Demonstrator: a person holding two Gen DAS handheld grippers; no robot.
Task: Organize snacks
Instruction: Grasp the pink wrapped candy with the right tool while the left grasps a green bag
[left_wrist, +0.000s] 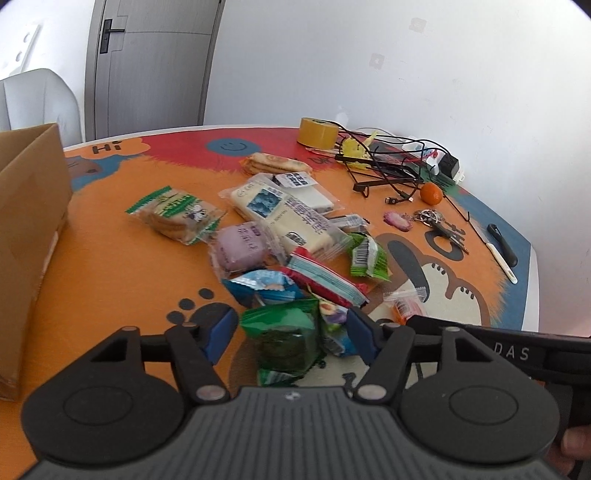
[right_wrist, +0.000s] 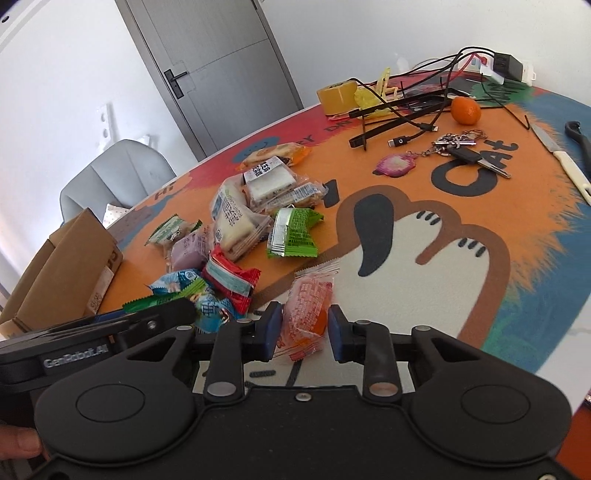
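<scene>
Cartoon tablecloth (left_wrist: 122, 273), cardboard box (left_wrist: 29, 206) at edge, contents hidden

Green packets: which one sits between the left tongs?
The dark green packet nearest the camera, between the left tongs. The light green packet lies further back beside the pile, and the green-edged biscuit pack sits towards the box.

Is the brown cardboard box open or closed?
Open. The cardboard box has its top flaps standing up instead of folded shut. What's inside cannot be seen.
</scene>
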